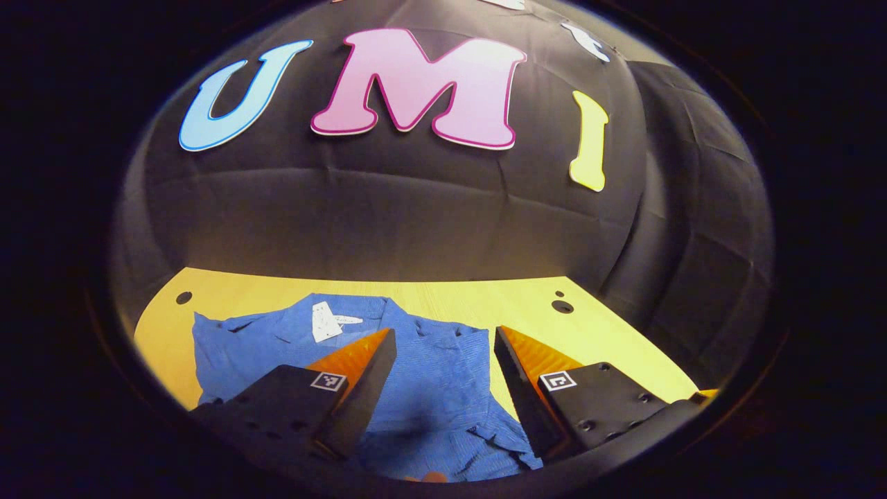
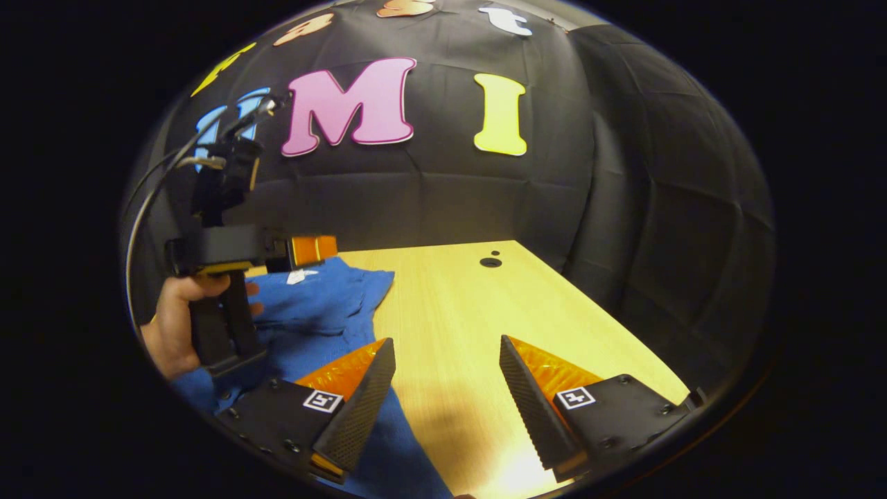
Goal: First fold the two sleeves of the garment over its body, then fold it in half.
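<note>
A blue shirt (image 1: 429,388) lies spread on the yellow wooden table (image 1: 610,326), its collar with a white tag (image 1: 324,321) at the far side. My left gripper (image 1: 443,357) hovers above the shirt's body, open, with nothing between its fingers. In the right gripper view the shirt (image 2: 319,312) lies at the left, and my right gripper (image 2: 447,371) stands open over the table (image 2: 485,312) by the shirt's right edge, holding nothing. Farther left, a hand (image 2: 177,326) holds the left gripper (image 2: 305,251) above the shirt.
The black cloth wall (image 1: 416,222) closes the table's far side and right. Small round holes (image 1: 561,305) mark the tabletop near the back corners. Bare table (image 2: 527,298) stretches to the right of the shirt.
</note>
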A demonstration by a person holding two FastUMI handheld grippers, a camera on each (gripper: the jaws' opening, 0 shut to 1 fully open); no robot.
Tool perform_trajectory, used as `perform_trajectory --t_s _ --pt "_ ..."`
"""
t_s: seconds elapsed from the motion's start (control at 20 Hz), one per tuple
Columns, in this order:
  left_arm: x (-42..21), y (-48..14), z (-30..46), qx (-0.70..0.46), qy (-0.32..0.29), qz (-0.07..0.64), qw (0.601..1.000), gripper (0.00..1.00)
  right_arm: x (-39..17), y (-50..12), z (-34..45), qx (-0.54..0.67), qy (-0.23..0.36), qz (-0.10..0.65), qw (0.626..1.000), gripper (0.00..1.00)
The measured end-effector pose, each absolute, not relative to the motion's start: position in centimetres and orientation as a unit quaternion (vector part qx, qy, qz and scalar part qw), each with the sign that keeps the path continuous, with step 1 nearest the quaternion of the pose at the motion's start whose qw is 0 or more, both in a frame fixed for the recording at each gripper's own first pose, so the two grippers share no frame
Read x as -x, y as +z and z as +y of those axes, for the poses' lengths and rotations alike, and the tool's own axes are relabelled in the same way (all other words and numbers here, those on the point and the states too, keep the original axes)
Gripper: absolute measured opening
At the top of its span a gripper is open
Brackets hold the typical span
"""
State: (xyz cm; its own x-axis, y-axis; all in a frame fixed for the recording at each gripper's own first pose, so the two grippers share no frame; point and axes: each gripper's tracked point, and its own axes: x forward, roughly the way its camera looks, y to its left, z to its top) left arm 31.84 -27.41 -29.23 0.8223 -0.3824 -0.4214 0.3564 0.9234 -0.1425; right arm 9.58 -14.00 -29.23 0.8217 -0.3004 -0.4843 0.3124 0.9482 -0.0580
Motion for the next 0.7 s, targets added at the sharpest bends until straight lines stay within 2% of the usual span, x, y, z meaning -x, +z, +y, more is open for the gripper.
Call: perform_trajectory --t_s 0.25,0.35,0.55,0.7 --pt "-24.1 -27.6 -19.1 0.017 -0.195 0.234 0.952 0.84 -4.3 -29.6 -11.3 -0.021 -0.162 0.296 0.941 0.96" --pt "-21.3 -28.2 -13.9 -0.021 -0.173 0.236 0.956 0.83 -2.1 -30.5 -10.1 -0.039 -0.169 0.326 0.929 0.96" --pt "-12.4 -32.6 -4.1 -0.073 -0.142 0.325 0.932 0.83 1.7 -32.8 -9.0 -0.034 -0.173 0.383 0.907 0.96" --pt "-5.6 -35.5 1.2 -0.063 -0.103 0.383 0.916 0.84 4.3 -34.7 -8.4 -0.056 -0.180 0.423 0.886 0.97"
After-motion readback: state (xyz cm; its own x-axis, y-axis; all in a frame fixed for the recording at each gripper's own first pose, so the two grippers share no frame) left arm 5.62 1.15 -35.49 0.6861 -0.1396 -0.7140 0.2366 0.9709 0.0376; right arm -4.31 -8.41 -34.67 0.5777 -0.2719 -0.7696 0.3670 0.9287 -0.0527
